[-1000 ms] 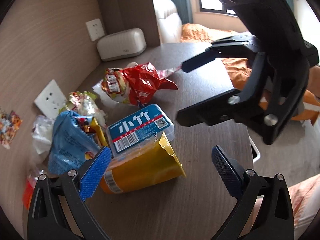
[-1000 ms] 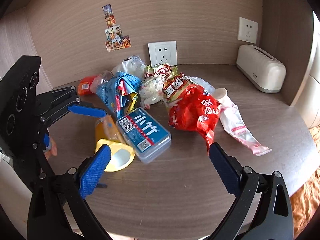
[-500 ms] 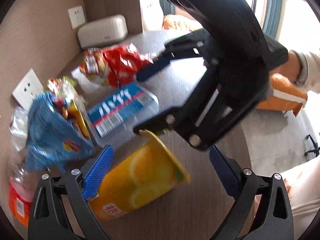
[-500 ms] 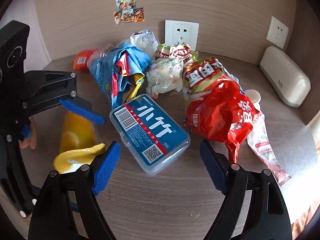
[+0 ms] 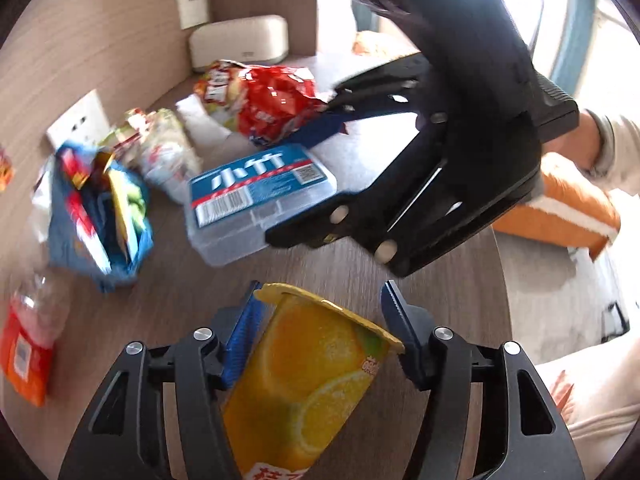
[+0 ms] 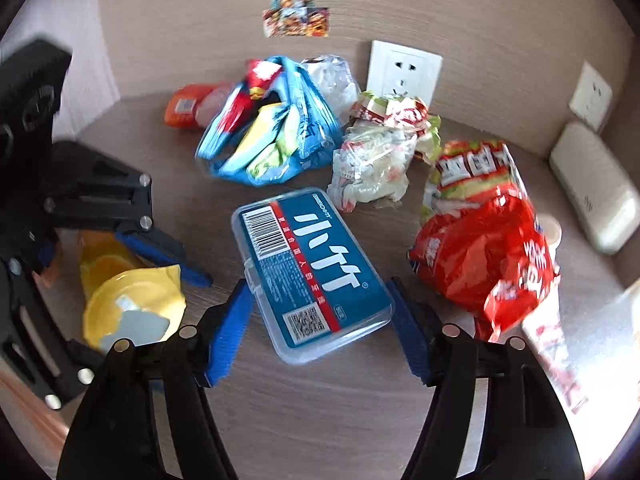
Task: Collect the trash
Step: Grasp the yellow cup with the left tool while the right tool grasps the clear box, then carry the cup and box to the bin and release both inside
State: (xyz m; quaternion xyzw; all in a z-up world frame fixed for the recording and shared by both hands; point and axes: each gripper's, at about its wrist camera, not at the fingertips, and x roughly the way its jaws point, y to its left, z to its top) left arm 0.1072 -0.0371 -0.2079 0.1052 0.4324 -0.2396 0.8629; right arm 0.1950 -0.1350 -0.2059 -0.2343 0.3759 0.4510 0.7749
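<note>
The left gripper (image 5: 320,320) has just been closing, and its blue pads now sit on either side of a yellow cup (image 5: 308,380) printed with orange slices; the left pad presses the cup's side and the right pad meets its rim, so it looks clamped. The cup lies tilted on the brown table (image 5: 440,300), open mouth pointing away from the tool, its peeled foil lid (image 6: 160,280) curling up at the rim.

The right gripper (image 6: 320,320) has also just been closing. Its two blue pads stand along the long sides of a clear plastic box (image 6: 312,272) with a blue and red label, touching or all but touching its edges; I cannot tell whether they truly pinch it. The box lies flat near the middle of the table, just beside the cup.

Behind the box the rest of the rubbish is heaped against the wall: a blue snack bag (image 6: 268,136) stuffed with wrappers, a crumpled clear wrapper (image 6: 372,168), a red crisp bag (image 6: 480,248) to the right, and an orange-labelled packet (image 6: 184,110) at the back left. A small paper cup (image 6: 550,232) peeks out behind the red bag. A white wall socket (image 6: 404,72) sits above the heap, and a cream-coloured case (image 6: 592,196) rests in the right-hand corner. A sleeve (image 5: 616,148) shows behind the right gripper.
</note>
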